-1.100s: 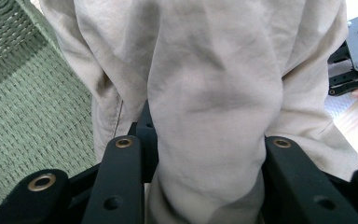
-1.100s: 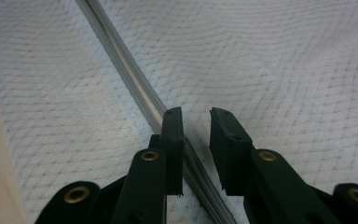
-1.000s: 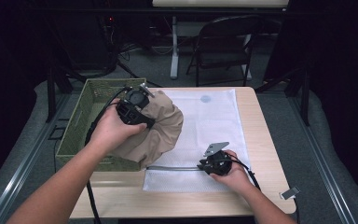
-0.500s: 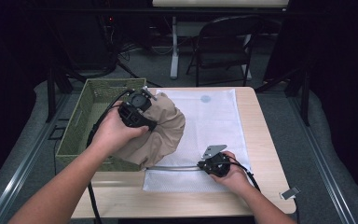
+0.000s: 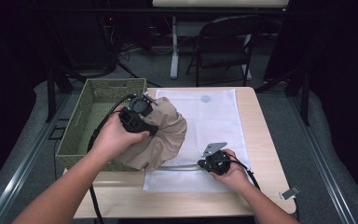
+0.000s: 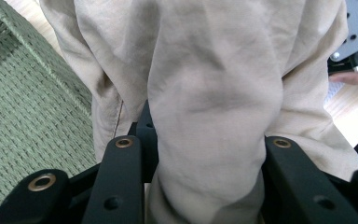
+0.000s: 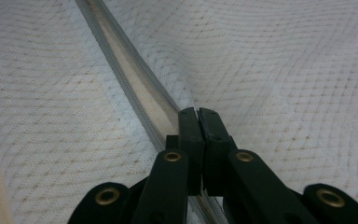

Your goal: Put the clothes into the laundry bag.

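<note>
The right gripper (image 5: 204, 163) has just been closing, and its jaws now stand pressed together at the edge of the open zipper (image 7: 135, 88) of the white mesh bag (image 5: 214, 116), pinching the mesh there. The right hand (image 5: 230, 169) has slid slightly toward the table's near edge. The left gripper (image 5: 142, 112) with the tan cloth (image 5: 165, 135) looks much as it did, shifted only slightly.

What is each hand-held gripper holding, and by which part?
Left hand-held gripper: a bunched fold of the tan garment. Right hand-held gripper: the white mesh bag, at its zipper edge.
</note>
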Demonstrator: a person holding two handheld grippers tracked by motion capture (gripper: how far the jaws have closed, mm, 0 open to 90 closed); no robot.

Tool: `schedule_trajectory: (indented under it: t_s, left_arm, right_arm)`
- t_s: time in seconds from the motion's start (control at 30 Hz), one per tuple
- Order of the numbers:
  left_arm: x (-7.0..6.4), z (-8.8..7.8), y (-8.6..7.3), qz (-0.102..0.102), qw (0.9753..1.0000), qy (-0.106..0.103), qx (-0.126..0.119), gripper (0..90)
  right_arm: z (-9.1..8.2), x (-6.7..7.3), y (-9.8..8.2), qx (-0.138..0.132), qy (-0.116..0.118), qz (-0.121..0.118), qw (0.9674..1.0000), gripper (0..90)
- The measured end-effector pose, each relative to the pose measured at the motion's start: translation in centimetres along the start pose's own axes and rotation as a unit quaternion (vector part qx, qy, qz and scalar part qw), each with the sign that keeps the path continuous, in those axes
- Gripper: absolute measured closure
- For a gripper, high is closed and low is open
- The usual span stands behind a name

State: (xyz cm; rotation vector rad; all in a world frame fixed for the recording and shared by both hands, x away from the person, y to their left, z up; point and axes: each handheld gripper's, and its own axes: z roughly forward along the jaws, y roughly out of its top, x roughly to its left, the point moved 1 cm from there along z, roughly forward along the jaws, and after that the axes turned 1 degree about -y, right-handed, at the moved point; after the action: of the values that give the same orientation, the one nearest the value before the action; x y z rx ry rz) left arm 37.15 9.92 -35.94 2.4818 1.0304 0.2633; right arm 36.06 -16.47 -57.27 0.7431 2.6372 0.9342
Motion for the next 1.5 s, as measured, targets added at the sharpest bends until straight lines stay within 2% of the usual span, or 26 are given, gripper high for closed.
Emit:
schedule_trajectory:
  t_s: [0.07,0.13,0.2,0.4,0.43,0.47,0.5,0.57,0.6,0.63,0.73,0.8,0.83,0.87,0.9,1.13,1.17,1.2,1.33,1.4,1.43,1.5]
  left_arm:
    - [-0.2,-0.1,-0.3,0.005,1.0,-0.001,-0.001,63.8]
    - [-0.2,-0.1,-0.4,0.005,1.0,-0.002,0.001,63.8]
    - [-0.4,-0.1,-0.5,0.003,1.0,-0.002,-0.002,63.8]
    - [-0.5,0.0,-1.0,0.003,0.9999,-0.006,-0.007,63.8]
    - [-0.5,0.1,-1.1,0.003,0.9999,-0.008,-0.006,63.8]
    - [-0.5,0.1,-1.1,0.003,0.9999,-0.008,-0.006,63.8]
    - [-0.5,0.1,-1.2,0.005,0.9999,-0.008,-0.004,63.8]
    - [-0.4,0.2,-1.3,0.005,0.9999,-0.009,-0.004,63.8]
    - [-0.4,0.3,-1.4,0.002,0.9999,-0.01,-0.007,63.8]
    - [-0.4,0.3,-1.5,0.002,0.9999,-0.011,-0.007,63.8]
    - [-0.4,0.3,-1.6,0.001,0.9999,-0.012,-0.007,63.8]
    - [-0.5,0.3,-1.7,0.001,0.9999,-0.011,-0.009,63.8]
    - [-0.5,0.3,-1.8,0.002,0.9999,-0.012,-0.008,63.8]
    - [-0.6,0.3,-1.8,0.001,0.9999,-0.013,-0.008,63.8]
    - [-0.6,0.3,-1.8,0.002,0.9998,-0.015,-0.01,63.8]
    - [-1.1,0.5,-1.9,0.007,0.9997,-0.021,-0.01,63.9]
    - [-1.2,0.6,-1.9,0.009,0.9997,-0.022,-0.01,63.9]
    - [-1.2,0.6,-1.8,0.01,0.9997,-0.023,-0.009,63.8]
    - [-1.6,0.8,-1.8,0.011,0.9996,-0.025,-0.01,63.9]
    - [-1.7,0.9,-1.8,0.012,0.9995,-0.029,-0.011,63.8]
    - [-1.8,1.0,-1.9,0.013,0.9994,-0.03,-0.011,63.9]
    - [-2.0,1.2,-2.0,0.014,0.9993,-0.032,-0.012,63.9]
  right_arm:
    - [-0.2,-0.2,0.2,-0.002,0.006,0.013,0.9999,88.6]
    - [-0.3,-0.4,0.4,-0.003,0.008,0.015,0.9999,88.6]
    - [-0.3,-0.5,0.8,-0.011,0.002,0.015,0.9998,88.6]
    - [-0.8,-1.1,2.0,-0.005,-0.006,0.004,1.0,88.7]
    - [-0.8,-1.4,2.4,-0.019,-0.004,0.019,0.9996,88.7]
    - [-0.8,-1.4,2.4,-0.019,-0.004,0.019,0.9996,88.7]
    - [-1.0,-2.0,2.9,-0.009,-0.007,0.01,0.9999,88.7]
    - [-1.1,-2.1,3.0,-0.008,-0.005,0.01,0.9999,88.7]
    - [-1.0,-2.3,3.2,-0.021,-0.004,0.022,0.9995,88.7]
    - [-1.2,-2.7,3.5,-0.011,-0.004,0.016,0.9998,88.8]
    - [-1.4,-3.0,3.9,-0.011,-0.007,0.015,0.9998,88.8]
    - [-1.4,-3.2,4.2,-0.019,-0.009,0.024,0.9995,88.8]
    - [-1.6,-3.4,4.4,-0.012,-0.011,0.016,0.9997,88.8]
    - [-1.7,-3.5,4.6,-0.019,-0.012,0.021,0.9995,88.8]
    - [-1.8,-3.6,4.8,-0.014,-0.013,0.016,0.9997,88.8]
    - [-2.6,-4.5,5.9,-0.022,-0.019,0.023,0.9993,88.8]
    - [-2.5,-4.5,6.0,-0.033,-0.017,0.032,0.9988,88.8]
    - [-2.8,-4.7,6.2,-0.025,-0.019,0.024,0.9992,88.8]
    - [-3.0,-5.1,6.8,-0.031,-0.023,0.029,0.9988,88.8]
    - [-2.9,-5.3,7.0,-0.039,-0.022,0.039,0.9982,88.8]
    - [-3.0,-5.4,7.1,-0.032,-0.024,0.032,0.9987,88.8]
    - [-3.0,-5.6,7.3,-0.035,-0.026,0.034,0.9985,88.8]
